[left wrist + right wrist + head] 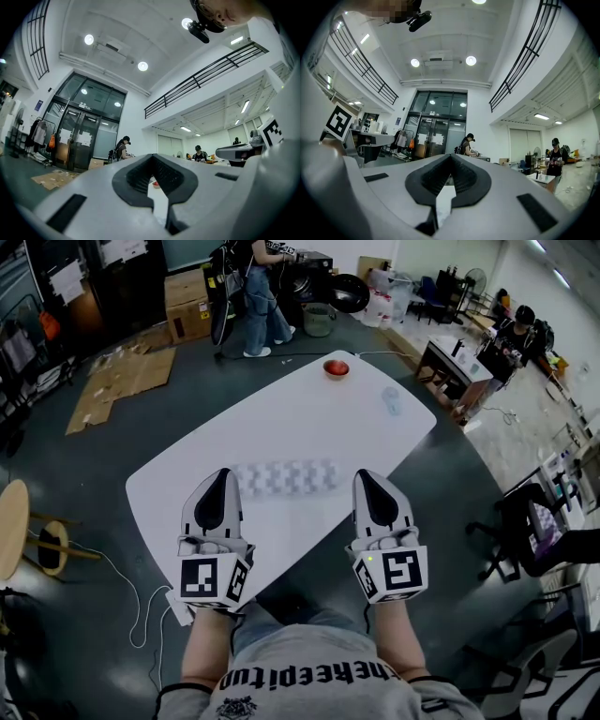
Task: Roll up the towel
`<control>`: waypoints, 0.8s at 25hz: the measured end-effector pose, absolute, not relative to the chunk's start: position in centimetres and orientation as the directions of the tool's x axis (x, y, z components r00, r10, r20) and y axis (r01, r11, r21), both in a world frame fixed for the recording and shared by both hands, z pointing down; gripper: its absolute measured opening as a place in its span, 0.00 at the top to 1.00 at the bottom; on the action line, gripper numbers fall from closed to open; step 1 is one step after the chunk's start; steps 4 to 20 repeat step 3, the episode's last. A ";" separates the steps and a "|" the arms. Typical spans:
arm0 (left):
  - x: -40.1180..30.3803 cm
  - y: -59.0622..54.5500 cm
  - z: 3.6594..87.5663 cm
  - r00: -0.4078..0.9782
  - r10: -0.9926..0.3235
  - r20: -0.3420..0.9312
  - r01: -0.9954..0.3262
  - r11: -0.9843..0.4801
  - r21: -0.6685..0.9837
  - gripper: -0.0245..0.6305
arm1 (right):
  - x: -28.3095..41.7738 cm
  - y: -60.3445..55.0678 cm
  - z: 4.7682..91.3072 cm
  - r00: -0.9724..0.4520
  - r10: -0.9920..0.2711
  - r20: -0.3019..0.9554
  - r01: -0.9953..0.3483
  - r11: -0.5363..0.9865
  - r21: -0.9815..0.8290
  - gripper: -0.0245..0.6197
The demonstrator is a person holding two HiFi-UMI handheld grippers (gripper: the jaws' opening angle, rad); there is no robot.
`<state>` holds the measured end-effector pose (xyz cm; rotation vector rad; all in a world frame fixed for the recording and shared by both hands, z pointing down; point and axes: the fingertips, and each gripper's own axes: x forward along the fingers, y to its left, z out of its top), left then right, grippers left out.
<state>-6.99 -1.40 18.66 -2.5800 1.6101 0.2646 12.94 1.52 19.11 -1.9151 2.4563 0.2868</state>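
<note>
Towel (286,477) sits on the table (375,427), right between both tools' tips. Left gripper (222,474) and right gripper (365,476) are both closed, holding nothing.

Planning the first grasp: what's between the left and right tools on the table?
The checked towel lies on the white table between the tips of the left tool and right tool. Only the head view shows it.
</note>
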 end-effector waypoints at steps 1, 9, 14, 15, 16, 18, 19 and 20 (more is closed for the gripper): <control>-6.9 -1.4 18.6 0.428 -0.883 -0.195 -0.898 -0.439 0.016 0.96 | 13.1 1.5 19.0 -0.249 -0.960 -0.123 -0.963 0.232 0.138 0.96; -6.7 -1.5 18.4 0.424 -0.883 -0.199 -0.900 -0.436 0.016 0.96 | 13.3 1.5 18.8 -0.248 -0.961 -0.124 -0.963 0.230 0.142 0.96; -6.7 -1.5 18.4 0.424 -0.883 -0.199 -0.900 -0.436 0.016 0.96 | 13.3 1.5 18.8 -0.248 -0.961 -0.124 -0.963 0.230 0.142 0.96; -6.7 -1.5 18.4 0.424 -0.883 -0.199 -0.900 -0.436 0.016 0.96 | 13.3 1.5 18.8 -0.248 -0.961 -0.124 -0.963 0.230 0.142 0.96; -6.7 -1.5 18.4 0.424 -0.883 -0.199 -0.900 -0.436 0.016 0.96 | 13.3 1.5 18.8 -0.248 -0.961 -0.124 -0.963 0.230 0.142 0.96; -6.7 -1.5 18.4 0.424 -0.883 -0.199 -0.900 -0.436 0.016 0.96 | 13.3 1.5 18.8 -0.248 -0.961 -0.124 -0.963 0.230 0.142 0.96; -6.7 -1.5 18.4 0.424 -0.883 -0.199 -0.900 -0.436 0.016 0.96 | 13.3 1.5 18.8 -0.248 -0.961 -0.124 -0.963 0.230 0.142 0.96; -6.7 -1.5 18.4 0.424 -0.883 -0.199 -0.900 -0.436 0.016 0.96 | 13.3 1.5 18.8 -0.248 -0.961 -0.124 -0.963 0.230 0.142 0.96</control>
